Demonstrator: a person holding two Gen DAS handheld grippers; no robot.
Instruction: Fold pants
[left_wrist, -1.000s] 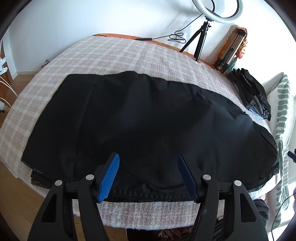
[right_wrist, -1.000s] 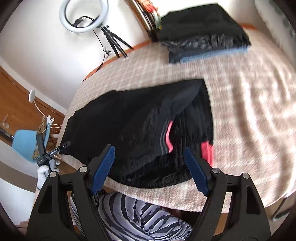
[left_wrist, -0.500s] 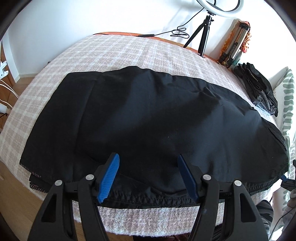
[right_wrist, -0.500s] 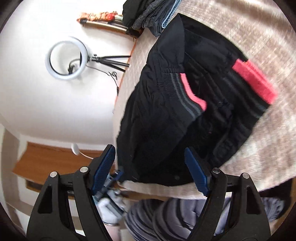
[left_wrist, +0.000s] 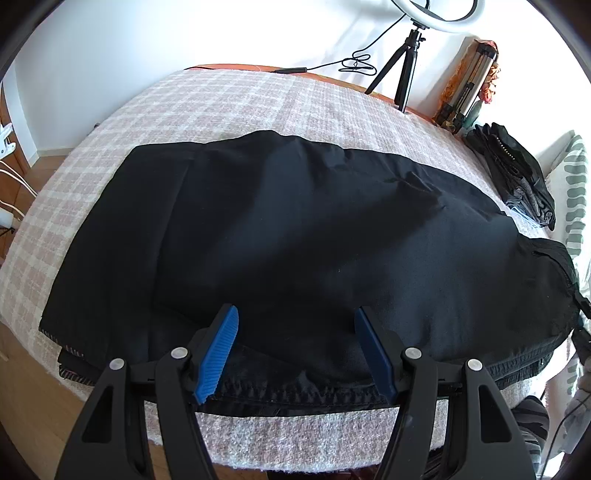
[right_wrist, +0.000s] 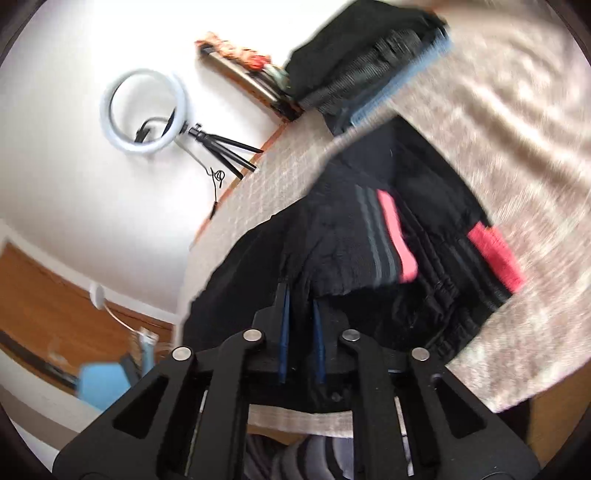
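Black pants (left_wrist: 314, 229) lie spread lengthwise across the checked blanket (left_wrist: 240, 110), hems at the left, waist at the right. My left gripper (left_wrist: 295, 314) hovers open over the pants' near edge, with nothing between its blue pads. In the blurred right wrist view the waist end of the pants (right_wrist: 332, 251) shows grey and pink stripes (right_wrist: 399, 240). There my right gripper (right_wrist: 299, 295) is closing, and its pads pinch a bunched fold of black waist fabric.
A stack of folded dark clothes (left_wrist: 517, 173) sits at the blanket's far right corner, beside a striped pillow (left_wrist: 576, 192). A ring light's tripod (left_wrist: 406, 74) stands against the back wall. Wooden floor lies below the left edge. A person's striped trousers (right_wrist: 314, 454) are close under the right gripper.
My right gripper rolled, moved in to the waistband and went from wide open to pinched on the black fabric. The left gripper stayed open over the near edge, barely shifting.
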